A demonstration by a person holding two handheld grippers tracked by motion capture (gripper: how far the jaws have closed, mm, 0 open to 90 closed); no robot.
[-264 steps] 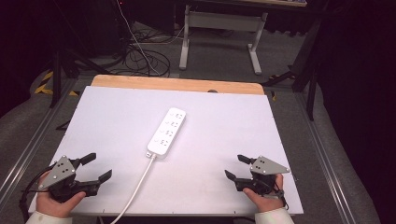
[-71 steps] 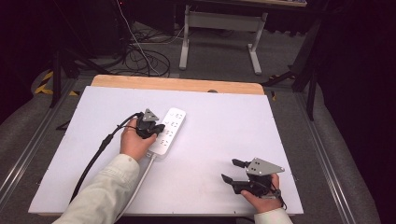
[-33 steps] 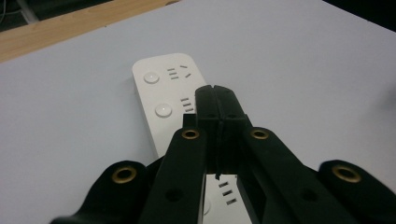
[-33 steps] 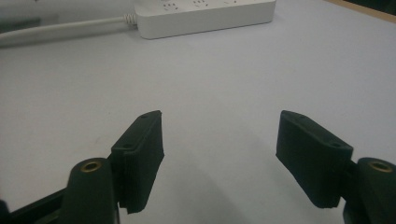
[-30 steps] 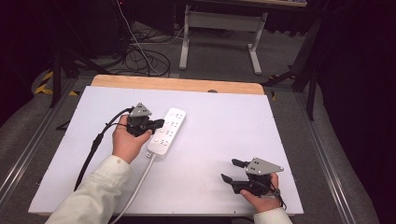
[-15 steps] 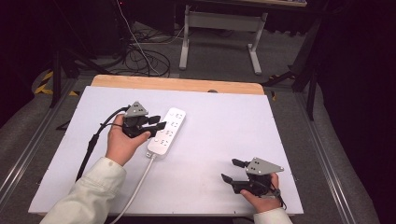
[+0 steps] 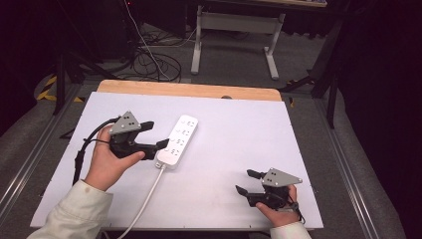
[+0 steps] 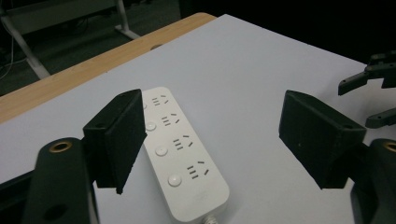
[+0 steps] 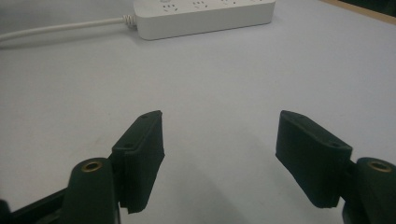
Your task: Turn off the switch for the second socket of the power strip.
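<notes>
White table: one white power strip with four sockets lies left of centre. Two grippers: left gripper just beside the strip, jaws just opened, nothing between; right gripper well apart, jaws spread, empty.

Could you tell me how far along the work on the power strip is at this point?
Contact with the power strip looks done: the left gripper has just been opening its jaws, nothing between them, beside the strip's near end. In hand: nothing. The right gripper rests open near the table's front edge. Whether any switch changed, I cannot tell; what is left is unclear.
</notes>
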